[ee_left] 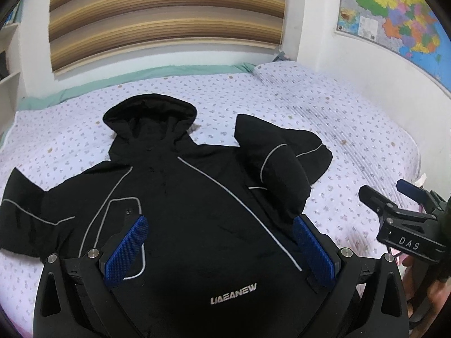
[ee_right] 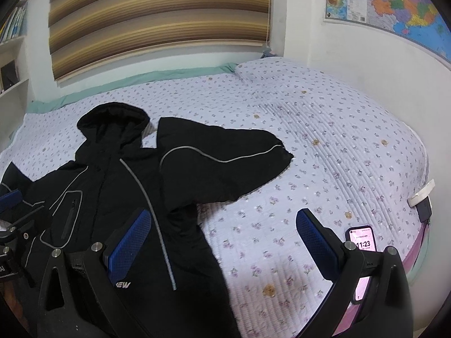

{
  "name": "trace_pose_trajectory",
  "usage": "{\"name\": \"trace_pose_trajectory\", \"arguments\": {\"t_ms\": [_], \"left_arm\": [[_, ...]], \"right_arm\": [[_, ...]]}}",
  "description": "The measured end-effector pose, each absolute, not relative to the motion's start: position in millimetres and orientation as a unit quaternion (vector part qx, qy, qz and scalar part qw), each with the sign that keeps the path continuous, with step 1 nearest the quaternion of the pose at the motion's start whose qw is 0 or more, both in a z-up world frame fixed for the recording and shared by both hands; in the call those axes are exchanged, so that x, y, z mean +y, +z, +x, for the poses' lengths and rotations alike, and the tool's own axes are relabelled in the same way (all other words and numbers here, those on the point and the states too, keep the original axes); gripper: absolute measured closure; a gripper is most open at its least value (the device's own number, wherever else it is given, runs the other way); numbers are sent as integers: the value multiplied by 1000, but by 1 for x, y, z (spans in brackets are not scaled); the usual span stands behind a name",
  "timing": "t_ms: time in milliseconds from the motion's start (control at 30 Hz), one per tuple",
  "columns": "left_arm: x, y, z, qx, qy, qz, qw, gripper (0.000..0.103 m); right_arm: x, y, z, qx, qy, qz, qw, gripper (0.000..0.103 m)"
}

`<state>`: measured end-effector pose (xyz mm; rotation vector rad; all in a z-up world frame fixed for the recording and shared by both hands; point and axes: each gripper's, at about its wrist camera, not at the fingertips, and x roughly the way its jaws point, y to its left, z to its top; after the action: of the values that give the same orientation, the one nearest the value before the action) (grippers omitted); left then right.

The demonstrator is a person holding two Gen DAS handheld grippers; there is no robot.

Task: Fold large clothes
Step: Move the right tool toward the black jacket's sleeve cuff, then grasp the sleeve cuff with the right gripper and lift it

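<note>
A black hooded jacket [ee_left: 191, 205] with grey piping lies front-up on the bed, hood toward the wall. Its left sleeve [ee_left: 33, 214] stretches out flat; its right sleeve [ee_left: 284, 157] is bent and bunched. My left gripper [ee_left: 220, 233] is open and empty, hovering over the jacket's lower front near the logo. My right gripper [ee_right: 222, 236] is open and empty over the jacket's right hem edge and the bedspread. The jacket [ee_right: 118, 197] fills the left half of the right wrist view, with the sleeve [ee_right: 222, 157] spread rightwards. The right gripper also shows in the left wrist view [ee_left: 394, 197].
The bed has a lilac floral bedspread [ee_right: 310, 140] with a pillow [ee_right: 270, 70] at the far corner. A phone [ee_right: 363, 242] lies at the bed's near right edge. White walls, a striped blind [ee_left: 166, 17], a map [ee_left: 394, 14] and shelves [ee_right: 14, 56] surround the bed.
</note>
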<state>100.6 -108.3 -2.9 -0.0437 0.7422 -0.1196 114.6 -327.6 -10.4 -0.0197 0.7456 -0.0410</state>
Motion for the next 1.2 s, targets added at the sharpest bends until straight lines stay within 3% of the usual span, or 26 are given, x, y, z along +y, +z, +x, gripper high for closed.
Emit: {"name": "trace_pose_trajectory", "arguments": {"t_ms": [300, 533, 733, 767, 833, 867, 1133, 1200], "left_arm": [[-121, -31, 150, 375, -59, -31, 924, 1], [-136, -70, 194, 385, -58, -42, 920, 1], [-129, -122, 232, 406, -47, -65, 910, 2], [-128, -130, 237, 410, -49, -69, 908, 6], [-125, -156, 249, 435, -70, -82, 894, 38], [-125, -167, 253, 450, -76, -88, 886, 40], [-137, -189, 251, 422, -88, -63, 900, 31], [-140, -190, 250, 422, -89, -56, 900, 29]], "right_arm": [[-397, -44, 167, 371, 12, 63, 926, 0], [-458, -71, 207, 399, 4, 104, 911, 8], [-487, -111, 268, 440, 8, 115, 890, 23], [-490, -117, 276, 446, 7, 117, 887, 24], [-500, -135, 302, 459, 3, 127, 879, 24], [-504, -144, 312, 464, 2, 136, 875, 24], [-516, -183, 371, 446, 43, 219, 867, 24], [-502, -184, 379, 445, 49, 201, 871, 37]]}}
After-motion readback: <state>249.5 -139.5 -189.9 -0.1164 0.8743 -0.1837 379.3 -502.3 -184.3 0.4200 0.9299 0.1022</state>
